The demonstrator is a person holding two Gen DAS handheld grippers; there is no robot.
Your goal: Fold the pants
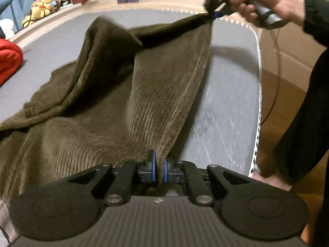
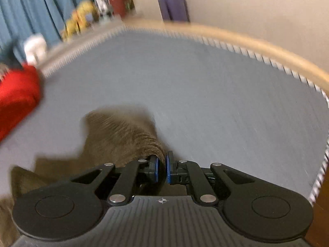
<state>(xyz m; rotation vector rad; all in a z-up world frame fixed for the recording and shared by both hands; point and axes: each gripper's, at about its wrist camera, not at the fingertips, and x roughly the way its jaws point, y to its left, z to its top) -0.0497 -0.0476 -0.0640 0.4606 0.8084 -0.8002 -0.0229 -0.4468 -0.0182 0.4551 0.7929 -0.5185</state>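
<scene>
Step in hand: you have both tongs pinched onto one edge of the brown corduroy pants [image 1: 107, 94] and hold that edge up off the mattress [image 1: 230, 94], stretched between your two hands; I judge this the lift that starts a fold.
Left tongs [image 1: 159, 169]: closed tight on a thin pinch of corduroy, the blue pads [image 1: 153, 166] pressing the cloth from both sides.
Right tongs [image 2: 162, 169]: closed as well, a rolled bunch of the cloth caught between the pads; in the left wrist view your right hand [image 1: 265, 2] holds that tool over the far right corner of the mattress.
Pants: most of the cloth lies heaped across the left half of the mattress, with one flap standing up towards the far edge; only the held edge is clear of the bed.
Next move: carry both hands together across the bed, keeping the edge taut and level, and lay it down onto the opposite edge of the pants. The heap underneath looks creased, so it may need smoothing.
Around: a red quilt [image 1: 9, 61] sits at the left edge of the mattress, just beside the pants; soft toys [image 1: 42, 5] line the ledge beyond the far left corner.
In the way: the quilt, if you swing left; a cable [image 1: 276, 65] hangs off your right tool by the right edge.
</scene>
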